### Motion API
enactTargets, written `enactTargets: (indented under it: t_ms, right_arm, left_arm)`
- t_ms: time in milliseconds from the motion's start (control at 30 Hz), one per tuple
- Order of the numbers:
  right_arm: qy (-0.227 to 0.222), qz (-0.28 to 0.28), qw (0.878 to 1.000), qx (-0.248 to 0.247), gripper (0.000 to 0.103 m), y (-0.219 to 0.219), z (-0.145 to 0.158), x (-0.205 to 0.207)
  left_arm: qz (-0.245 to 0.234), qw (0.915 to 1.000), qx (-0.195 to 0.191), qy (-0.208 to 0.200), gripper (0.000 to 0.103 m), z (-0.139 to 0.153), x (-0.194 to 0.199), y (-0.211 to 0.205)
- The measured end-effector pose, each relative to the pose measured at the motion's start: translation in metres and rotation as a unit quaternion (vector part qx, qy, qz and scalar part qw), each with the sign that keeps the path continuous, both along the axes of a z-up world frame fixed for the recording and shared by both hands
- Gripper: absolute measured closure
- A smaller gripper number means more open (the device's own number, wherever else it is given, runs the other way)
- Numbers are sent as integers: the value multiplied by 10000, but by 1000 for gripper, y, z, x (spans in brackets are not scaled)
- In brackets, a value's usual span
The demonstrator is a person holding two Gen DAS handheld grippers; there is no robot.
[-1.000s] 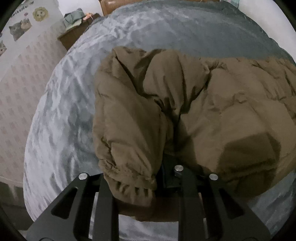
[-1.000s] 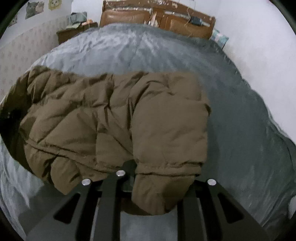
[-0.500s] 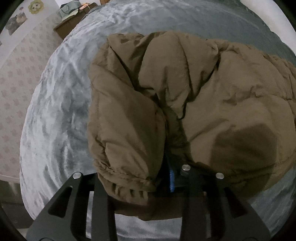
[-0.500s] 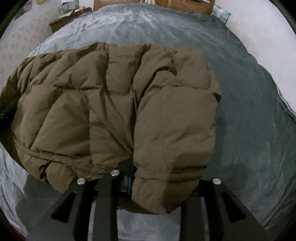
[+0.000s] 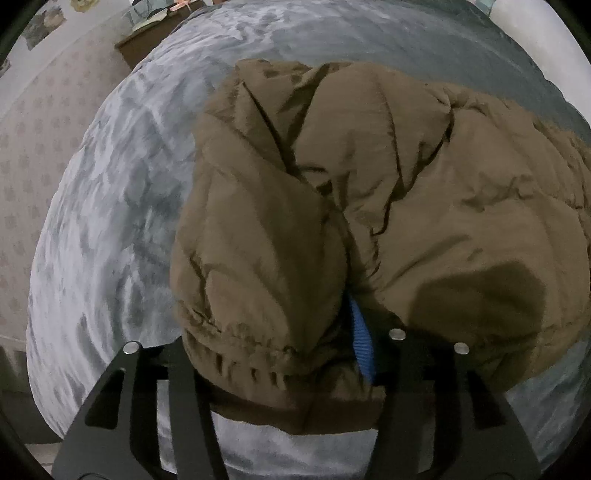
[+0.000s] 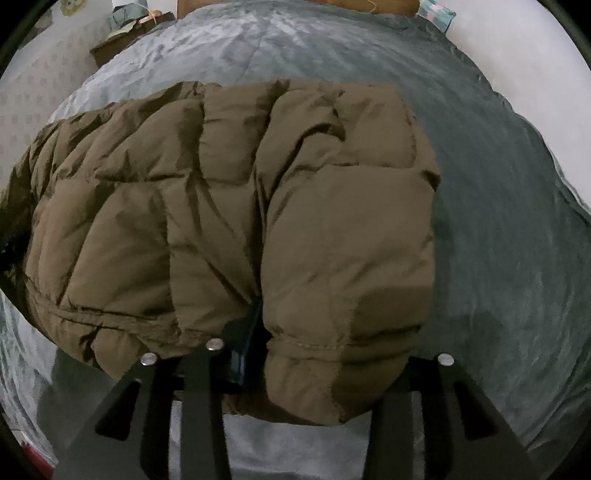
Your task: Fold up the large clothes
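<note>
Brown quilted fabric fills both views: one puffer jacket (image 5: 388,206), bunched over a grey bedspread (image 5: 110,221) that covers one bed. Two grippers hold it, one at each near corner. The left gripper (image 5: 291,354) has a sleeve cuff with a gathered elastic edge heaped between its fingers, and a strip of blue ribbed lining (image 5: 362,343) shows just beside the right finger; the fingertips are buried in cloth, so the width of the gap cannot be read, though the jaws appear clamped on the fabric. The right gripper (image 6: 325,362) likewise has a stitched cuff or hem draped over it, tips hidden, seemingly pinching the jacket (image 6: 229,206).

Far left, one dark wooden nightstand (image 6: 110,48) carries a heap of small things too blurred to name. One pale patterned pillow (image 6: 436,11) is cut off at the far right edge. The jacket's left end runs out of the right wrist view.
</note>
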State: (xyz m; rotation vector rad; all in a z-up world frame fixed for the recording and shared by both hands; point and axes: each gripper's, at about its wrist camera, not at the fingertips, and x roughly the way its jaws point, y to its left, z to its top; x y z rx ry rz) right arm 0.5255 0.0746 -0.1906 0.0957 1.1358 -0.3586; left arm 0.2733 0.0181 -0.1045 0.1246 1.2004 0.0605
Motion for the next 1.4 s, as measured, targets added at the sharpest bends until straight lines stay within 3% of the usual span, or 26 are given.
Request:
enactTargets:
  t_ms: [167, 433, 567, 667, 833, 933, 1233, 1300, 1333, 1400]
  right_arm:
    - [-67, 19, 10000, -10, 52, -3, -2, -6]
    - [-416, -52, 9991, -41, 48, -2, -8, -24]
    - [-649, -74, 9978, 78, 41, -7, -8, -36]
    - [-829, -78, 9964, 182, 36, -11, -8, -47]
    - [-971, -23, 9952, 77, 36, -10, -5, -59]
    - [-1040, 4, 9945, -98, 36, -7, -1, -66]
    - [-1349, -154, 9902, -337, 36, -11, 26, -90]
    - [-1468, -207, 9884, -335, 32, -12, 33, -95]
    - [-1488, -228, 9879, -369, 25, -11, 35, -96]
    - [-1542, -205, 9867, -482, 25, -9, 39, -98]
  left_arm:
    - [4, 9999, 68, -120, 39, 4, -8, 11]
    - [4, 9992, 150, -383, 30, 6, -21, 20]
    - [-16, 9982, 236, -550, 22, 7, -34, 22]
    - [-82, 9975, 303, -634, 19, 15, -46, 25]
    - [-116, 9957, 400, -825, 16, 27, -63, 28]
    - [-55, 9947, 358, -964, 12, 32, -73, 29]
    - [110, 9932, 204, -1139, 12, 50, -109, 43]
    - [100, 9925, 138, -1213, 12, 54, -117, 46]
    - [94, 9923, 104, -1229, 12, 56, -121, 47]
    - [70, 9917, 8, -1284, 12, 59, -131, 47]
